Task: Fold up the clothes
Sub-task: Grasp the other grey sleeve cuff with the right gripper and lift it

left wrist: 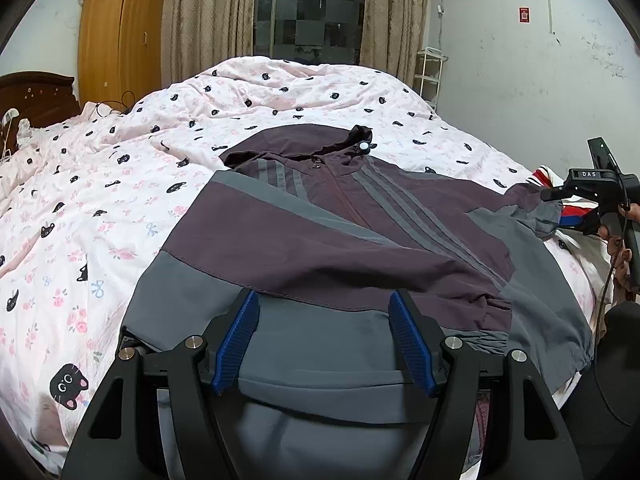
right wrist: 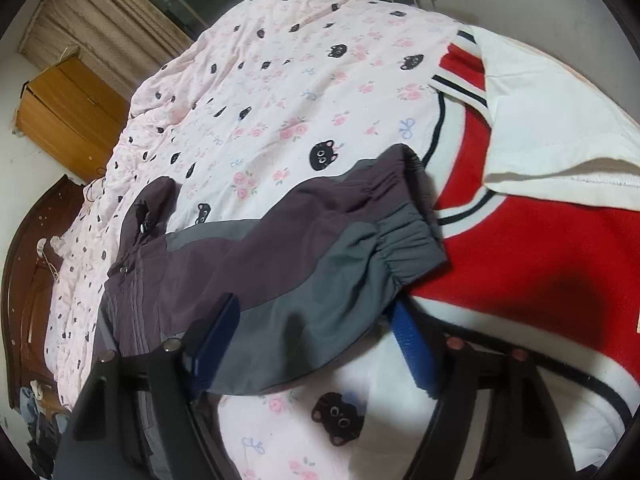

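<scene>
A purple and grey hooded jacket (left wrist: 340, 216) lies front up on the pink cat-print quilt (left wrist: 100, 208), one sleeve folded across its chest. My left gripper (left wrist: 325, 298) hovers open over the grey hem, with nothing pinched between its blue pads. In the right wrist view the other sleeve (right wrist: 320, 264) stretches out to the side, its elastic cuff (right wrist: 404, 240) resting on a red and white garment (right wrist: 520, 264). My right gripper (right wrist: 316, 304) straddles this sleeve near the cuff, jaws wide, cloth loose between them. From the left wrist view the right gripper (left wrist: 550, 196) sits at the cuff.
A white cloth (right wrist: 560, 128) lies over the red garment. A wooden wardrobe (left wrist: 120, 36) and dark headboard (left wrist: 36, 96) stand far left, curtains (left wrist: 208, 12) and a window behind the bed, a white shelf (left wrist: 430, 76) by the wall. A hand (left wrist: 618, 240) holds the right gripper.
</scene>
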The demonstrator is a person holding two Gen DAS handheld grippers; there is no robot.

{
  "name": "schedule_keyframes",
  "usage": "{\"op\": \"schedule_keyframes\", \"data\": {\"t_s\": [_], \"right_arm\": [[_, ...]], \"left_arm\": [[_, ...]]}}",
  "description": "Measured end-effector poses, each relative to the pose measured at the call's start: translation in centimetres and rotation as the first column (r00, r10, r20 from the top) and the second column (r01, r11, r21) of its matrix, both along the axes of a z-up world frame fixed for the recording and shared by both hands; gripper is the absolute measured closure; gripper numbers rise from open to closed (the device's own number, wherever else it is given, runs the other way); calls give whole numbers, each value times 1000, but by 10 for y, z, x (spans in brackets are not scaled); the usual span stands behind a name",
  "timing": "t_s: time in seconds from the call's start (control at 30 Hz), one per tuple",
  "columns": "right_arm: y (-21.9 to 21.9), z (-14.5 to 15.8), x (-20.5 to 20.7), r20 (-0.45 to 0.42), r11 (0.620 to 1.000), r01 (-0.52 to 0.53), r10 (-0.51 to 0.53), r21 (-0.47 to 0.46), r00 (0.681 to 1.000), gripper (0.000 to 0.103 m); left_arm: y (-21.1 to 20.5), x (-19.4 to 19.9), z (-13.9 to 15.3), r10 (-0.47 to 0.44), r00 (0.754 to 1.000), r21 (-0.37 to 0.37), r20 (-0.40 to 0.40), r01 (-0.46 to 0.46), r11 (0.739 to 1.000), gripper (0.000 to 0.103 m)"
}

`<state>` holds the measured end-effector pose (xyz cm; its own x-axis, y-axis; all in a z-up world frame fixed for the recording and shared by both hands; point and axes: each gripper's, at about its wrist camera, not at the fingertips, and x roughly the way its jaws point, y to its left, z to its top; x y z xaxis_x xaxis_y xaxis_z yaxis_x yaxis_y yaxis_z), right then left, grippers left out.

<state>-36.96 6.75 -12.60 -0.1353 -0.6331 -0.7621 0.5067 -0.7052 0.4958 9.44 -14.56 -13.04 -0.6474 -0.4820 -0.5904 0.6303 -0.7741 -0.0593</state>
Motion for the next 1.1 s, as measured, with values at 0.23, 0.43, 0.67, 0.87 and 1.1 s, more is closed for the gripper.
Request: {"op": "schedule_keyframes", "data": {"t_s": [0.23, 0.43, 0.67, 0.87, 1.1], "right_arm": [[3, 7, -1, -2, 1000, -1, 1, -3, 1000, 85], [4, 16, 0, -14, 1000, 9, -9, -11, 1000, 94], [-8, 55, 23, -163, 999, -42, 43, 9, 986, 96], [-26, 95, 50, -306, 992, -127, 128, 22, 943, 96], [-50, 126, 86, -402, 972, -231, 226, 37, 887, 96]], "left_arm": [[-2, 2, 0, 9, 1000, 8, -5, -9, 1000, 40], [-2, 3, 0, 13, 1000, 11, -6, -13, 1000, 40], [-3, 2, 0, 15, 1000, 14, -8, -15, 1000, 40], [-2, 4, 3, 15, 1000, 13, -26, -15, 1000, 40], [-4, 17, 18, 43, 994, -18, -100, -45, 999, 40]]}}
